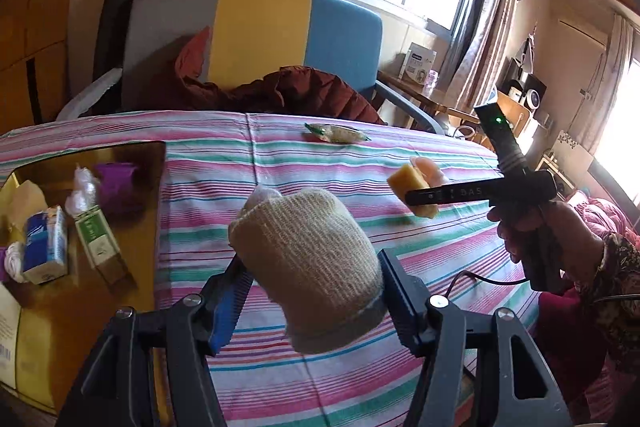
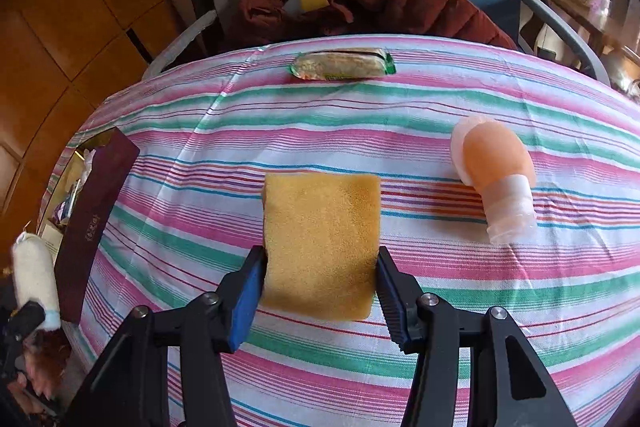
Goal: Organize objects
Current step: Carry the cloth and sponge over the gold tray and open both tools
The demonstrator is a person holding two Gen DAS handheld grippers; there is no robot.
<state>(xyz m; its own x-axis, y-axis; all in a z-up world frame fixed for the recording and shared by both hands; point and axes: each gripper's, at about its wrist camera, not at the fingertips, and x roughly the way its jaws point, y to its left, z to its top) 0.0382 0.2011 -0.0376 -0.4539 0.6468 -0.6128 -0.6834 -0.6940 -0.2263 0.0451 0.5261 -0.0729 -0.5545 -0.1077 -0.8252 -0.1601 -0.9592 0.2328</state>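
- The left hand-held gripper (image 1: pixel 310 291) is clamping a cream knitted roll (image 1: pixel 308 267) between its pads, holding it in the air above the striped cloth (image 1: pixel 320 163) (the roll is bulging out past both pads).
- The right hand-held gripper (image 2: pixel 320 267) is gripping a yellow sponge (image 2: pixel 322 243) by its two side edges; the sponge is standing upright between the pads, clear of the cloth.
- In the left wrist view, the right hand-held gripper is showing at the right, with a person's hand (image 1: pixel 520 227) wrapping its grip and a patterned sleeve (image 1: pixel 620 275) trailing behind.
- A peach-coloured soft object with a clear plastic neck (image 2: pixel 494 167) is lying on the cloth, to the right of the sponge and apart from it.
- A snack packet with green ends (image 2: pixel 344 65) is lying near the far edge of the table (image 2: pixel 520 307), well apart from both held items.
- An open yellow box (image 1: pixel 72 311) is sitting at the left side of the table, holding a blue carton (image 1: pixel 46 247), a green-and-white carton (image 1: pixel 96 239) and a purple bundle (image 1: pixel 120 183) (other contents are too small to identify).
- Behind the table, a chair with grey, yellow and blue panels (image 1: pixel 260 31) is carrying a dark red jacket (image 1: pixel 304 91).
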